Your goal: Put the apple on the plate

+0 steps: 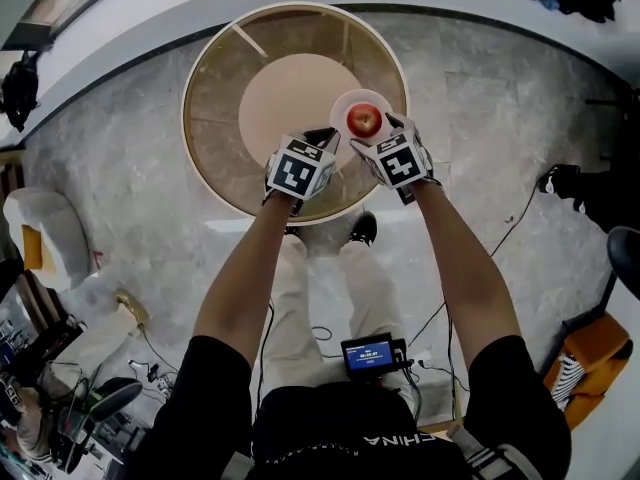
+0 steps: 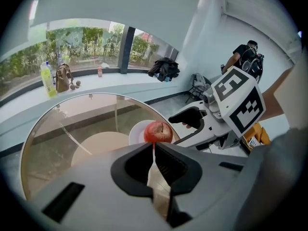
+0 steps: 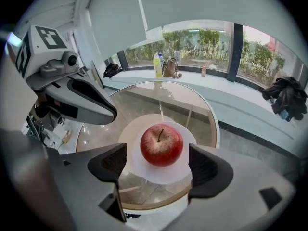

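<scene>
One apple (image 3: 161, 145) sat stem-up on the plate (image 3: 159, 175), near its middle. The plate lay on the round glass table (image 1: 215, 98), toward the edge nearest the person. The right gripper (image 3: 157, 163) hung just above and in front of the plate with its jaws wide apart, framing the apple but pressing on nothing. The left gripper (image 2: 154, 146) was beside it, to the plate's left, with its jaws closed together and nothing between them. Both grippers tilted down toward the table.
</scene>
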